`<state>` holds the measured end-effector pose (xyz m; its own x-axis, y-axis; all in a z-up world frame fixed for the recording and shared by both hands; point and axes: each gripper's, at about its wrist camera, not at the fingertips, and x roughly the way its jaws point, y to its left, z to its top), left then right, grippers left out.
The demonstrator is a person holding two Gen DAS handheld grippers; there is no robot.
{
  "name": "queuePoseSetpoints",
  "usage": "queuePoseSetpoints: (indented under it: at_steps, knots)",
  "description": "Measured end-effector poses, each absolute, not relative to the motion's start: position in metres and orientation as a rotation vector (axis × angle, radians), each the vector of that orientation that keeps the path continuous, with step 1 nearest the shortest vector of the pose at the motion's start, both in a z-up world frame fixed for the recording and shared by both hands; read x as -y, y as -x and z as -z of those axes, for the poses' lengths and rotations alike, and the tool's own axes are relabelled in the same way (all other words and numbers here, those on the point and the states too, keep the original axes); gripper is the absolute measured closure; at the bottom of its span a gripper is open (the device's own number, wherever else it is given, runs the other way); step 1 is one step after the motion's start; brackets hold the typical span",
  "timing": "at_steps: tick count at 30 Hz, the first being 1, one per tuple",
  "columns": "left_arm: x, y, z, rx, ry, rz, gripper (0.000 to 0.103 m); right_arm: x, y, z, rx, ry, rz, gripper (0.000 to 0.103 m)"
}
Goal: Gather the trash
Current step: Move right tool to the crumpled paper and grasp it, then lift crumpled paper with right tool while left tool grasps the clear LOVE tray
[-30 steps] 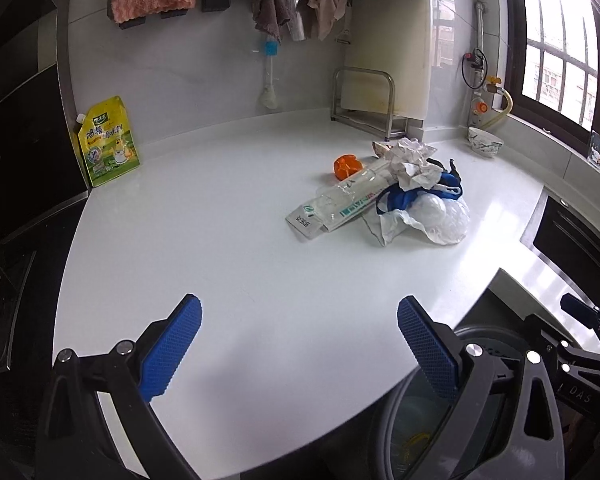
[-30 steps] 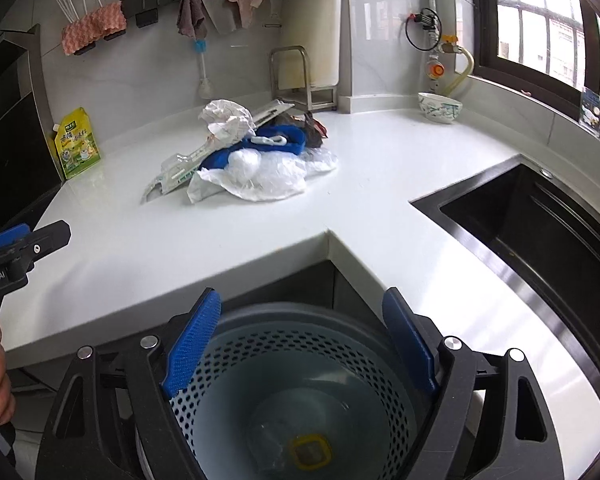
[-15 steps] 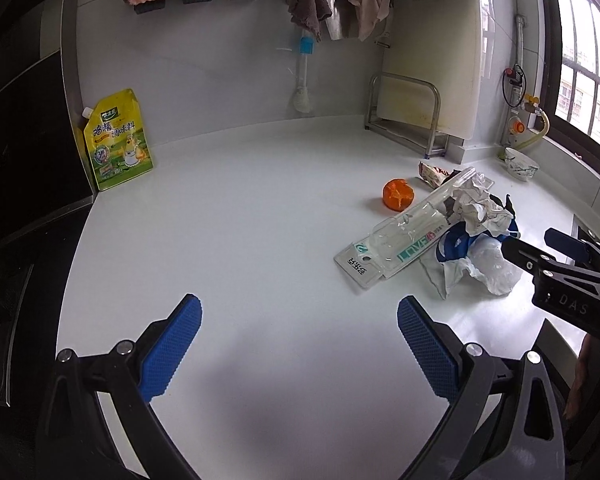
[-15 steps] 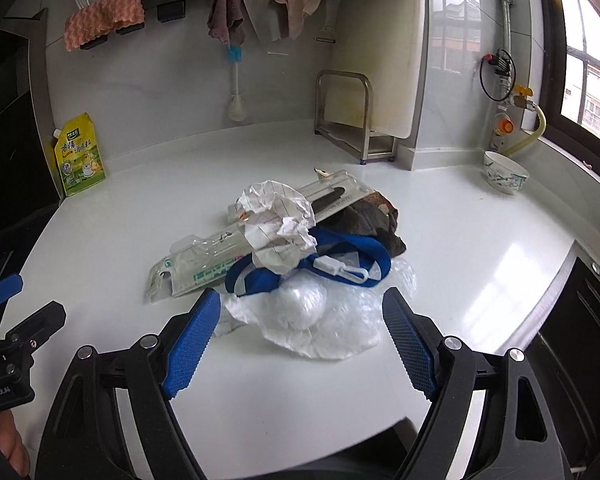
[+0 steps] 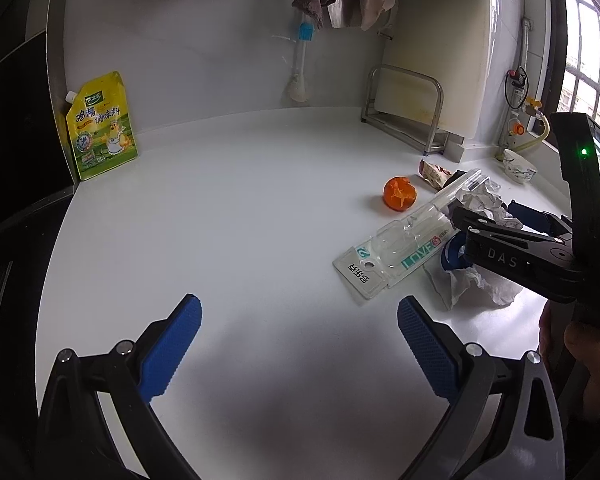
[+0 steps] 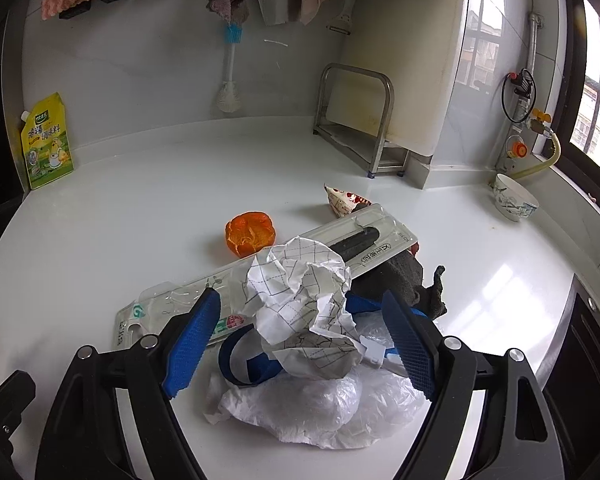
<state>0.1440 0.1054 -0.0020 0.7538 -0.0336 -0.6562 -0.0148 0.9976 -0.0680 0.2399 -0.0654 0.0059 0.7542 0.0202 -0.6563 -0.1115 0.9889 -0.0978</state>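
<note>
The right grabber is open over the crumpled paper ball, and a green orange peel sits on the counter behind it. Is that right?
Almost. The peel is orange, not green, as the right wrist view shows. The rest holds: the right gripper is open over the crumpled paper ball, and the peel lies behind it on the counter.

1. Crumpled grid paper [image 6: 300, 280] sits atop the heap, between the right gripper's [image 6: 300, 344] fingertips.
2. Clear plastic bag [image 6: 320, 404] lies just below them.
3. Orange peel [image 6: 250, 233] lies beyond, left.
</note>
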Motion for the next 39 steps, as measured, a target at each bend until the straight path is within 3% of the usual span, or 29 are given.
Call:
queuePoseSetpoints:
  at_steps: [2,5,7,18,39]
  knots:
    - [-0.106,-0.146,0.003,-0.723,0.079,0.014,0.006,0.065,-0.240,-0.006,-0.706,0.134,-0.071,0.029]
    - [-0.106,-0.147,0.003,-0.723,0.083,0.014,0.006,0.063,-0.241,-0.005,-0.721,0.151,-0.087,0.054]
    - [-0.105,-0.149,0.003,-0.729,0.085,0.019,0.006,0.065,-0.240,-0.006,-0.728,0.144,-0.106,0.058]
    - [-0.093,-0.161,-0.004,-0.727,0.092,0.067,0.006,0.106,-0.201,-0.035,-0.660,0.056,-0.111,0.060]
    - [-0.051,-0.237,0.019,-0.788,-0.074,0.340,0.006,0.202,-0.137,-0.007,-0.755,-0.239,-0.068,0.060]
